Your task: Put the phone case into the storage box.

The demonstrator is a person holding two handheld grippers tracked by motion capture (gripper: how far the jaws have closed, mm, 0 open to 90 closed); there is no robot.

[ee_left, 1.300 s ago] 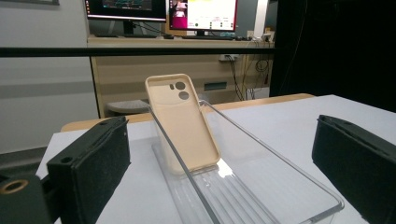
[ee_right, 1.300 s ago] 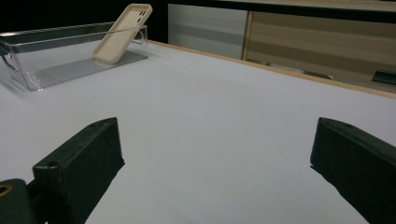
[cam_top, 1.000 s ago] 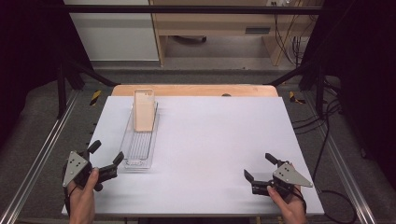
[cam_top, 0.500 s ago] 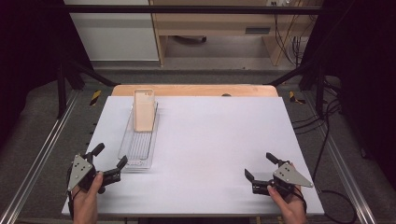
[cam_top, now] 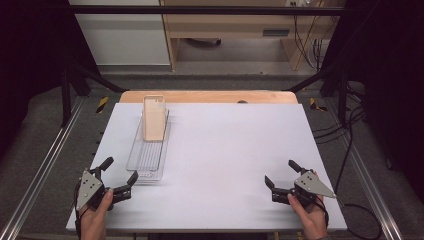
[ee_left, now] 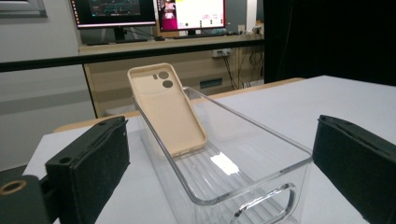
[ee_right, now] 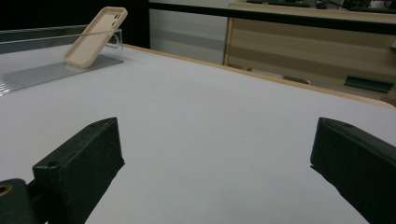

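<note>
We are holding the left tool (cam_top: pixel 116 176) at the near left corner of the white bench (cam_top: pixel 225 150), its jaws spread wide and gripping nothing — they are framing the near end of the clear plastic tray (cam_top: pixel 150 150) without touching it. Inside that tray the beige phone case (cam_top: pixel 154 117) is standing tilted at the far end, leaning back against the wall with its camera cut-outs uppermost. We are resting the right tool (cam_top: pixel 281 181) near the bench's near right corner — well apart from the tray — with its jaws also wide and empty over bare bench.
</note>
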